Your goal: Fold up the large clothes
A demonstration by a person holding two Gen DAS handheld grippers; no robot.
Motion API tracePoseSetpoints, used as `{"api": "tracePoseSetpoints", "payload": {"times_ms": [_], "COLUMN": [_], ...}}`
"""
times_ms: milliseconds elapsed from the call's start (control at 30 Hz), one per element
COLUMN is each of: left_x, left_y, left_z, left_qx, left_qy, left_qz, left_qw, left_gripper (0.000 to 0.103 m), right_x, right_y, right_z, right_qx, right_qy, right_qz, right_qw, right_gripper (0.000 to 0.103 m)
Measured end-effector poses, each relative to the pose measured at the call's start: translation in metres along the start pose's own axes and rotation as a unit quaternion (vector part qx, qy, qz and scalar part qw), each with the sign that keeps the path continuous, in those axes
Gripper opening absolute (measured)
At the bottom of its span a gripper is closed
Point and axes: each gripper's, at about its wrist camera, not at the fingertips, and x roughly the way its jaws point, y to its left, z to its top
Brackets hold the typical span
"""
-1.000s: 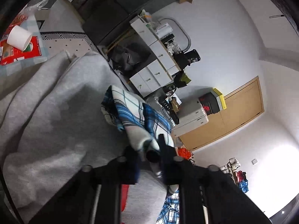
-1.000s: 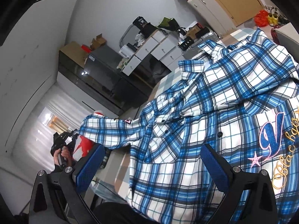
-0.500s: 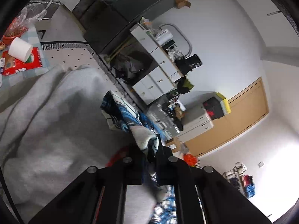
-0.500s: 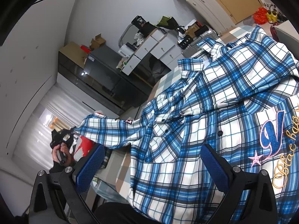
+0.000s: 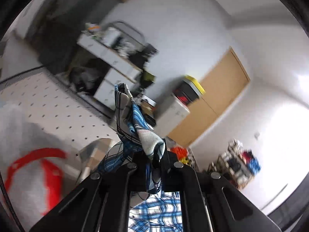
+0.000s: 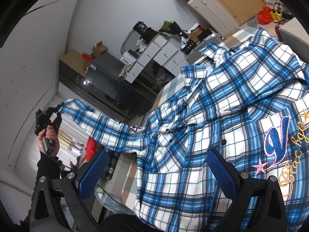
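White drawers (image 6: 154, 58) at twelve o'clock behind plaid shirt (image 6: 222, 125), my left claw (image 5: 152, 160) pinching its sleeve (image 5: 131, 119), right claw (image 6: 156, 172) spread.

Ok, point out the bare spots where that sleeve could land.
Bare table shows only past the collar of the plaid shirt, toward the white drawers. A strip of tabletop shows under the stretched sleeve, held by the left gripper. Elsewhere the shirt covers everything.
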Motion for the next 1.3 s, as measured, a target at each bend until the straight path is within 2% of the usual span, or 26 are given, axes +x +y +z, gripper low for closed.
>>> {"api": "tracePoseSetpoints", "payload": {"times_ms": [67, 167, 333, 467, 600, 667, 700, 767, 833, 933, 1000, 1100, 1233, 1300], "left_x": [0.018, 0.059, 0.12, 0.171, 0.204, 0.218, 0.227, 0.243, 0.264, 0.281, 0.289, 0.298, 0.3, 0.293], "left_y": [-0.024, -0.061, -0.109, -0.137, -0.161, -0.174, -0.178, -0.183, -0.186, -0.188, -0.188, -0.19, -0.198, -0.202], "left_z": [-0.007, -0.025, -0.078, -0.132, -0.199, -0.229, -0.248, -0.274, -0.303, -0.335, -0.357, -0.364, -0.379, -0.381], "left_qx": [0.029, 0.071, 0.104, 0.102, 0.11, 0.113, 0.114, 0.11, 0.101, 0.1, 0.103, 0.115, 0.154, 0.175], "left_qy": [0.021, 0.066, 0.134, 0.206, 0.263, 0.286, 0.298, 0.322, 0.355, 0.379, 0.4, 0.416, 0.45, 0.472], "left_qz": [-0.01, -0.004, -0.029, -0.06, -0.084, -0.094, -0.1, -0.1, -0.096, -0.091, -0.088, -0.082, -0.078, -0.091], "left_qw": [0.9993, 0.9953, 0.985, 0.9715, 0.955, 0.9469, 0.9425, 0.9349, 0.9243, 0.9156, 0.9064, 0.8985, 0.8762, 0.859], "left_gripper": [0.003, 0.003, 0.003, 0.003, 0.003, 0.003, 0.003, 0.003, 0.003, 0.003, 0.003, 0.003, 0.003, 0.007], "right_x": [-0.007, -0.023, -0.056, -0.082, -0.104, -0.124, -0.138, -0.161, -0.175, -0.185, -0.185, -0.183, -0.176, -0.173], "right_y": [-0.003, -0.011, -0.028, -0.04, -0.05, -0.055, -0.057, -0.062, -0.062, -0.056, -0.054, -0.054, -0.055, -0.058], "right_z": [0.003, 0.009, 0.018, 0.024, 0.031, 0.031, 0.027, 0.02, 0.019, 0.02, 0.022, 0.027, 0.027, 0.028], "right_qx": [0.009, 0.033, 0.072, 0.081, 0.097, 0.115, 0.133, 0.157, 0.15, 0.128, 0.12, 0.119, 0.118, 0.121], "right_qy": [-0.018, -0.053, -0.117, -0.164, -0.199, -0.24, -0.273, -0.317, -0.332, -0.35, -0.352, -0.341, -0.323, -0.315], "right_qz": [-0.008, -0.012, -0.036, -0.066, -0.07, -0.082, -0.094, -0.086, -0.081, -0.086, -0.082, -0.069, -0.065, -0.062], "right_qw": [1.0, 0.998, 0.99, 0.981, 0.973, 0.961, 0.948, 0.931, 0.928, 0.924, 0.925, 0.93, 0.937, 0.939], "right_gripper": [0.103, 0.103, 0.103, 0.103, 0.103, 0.103, 0.103, 0.103, 0.103, 0.103, 0.103, 0.103, 0.103, 0.103]}}
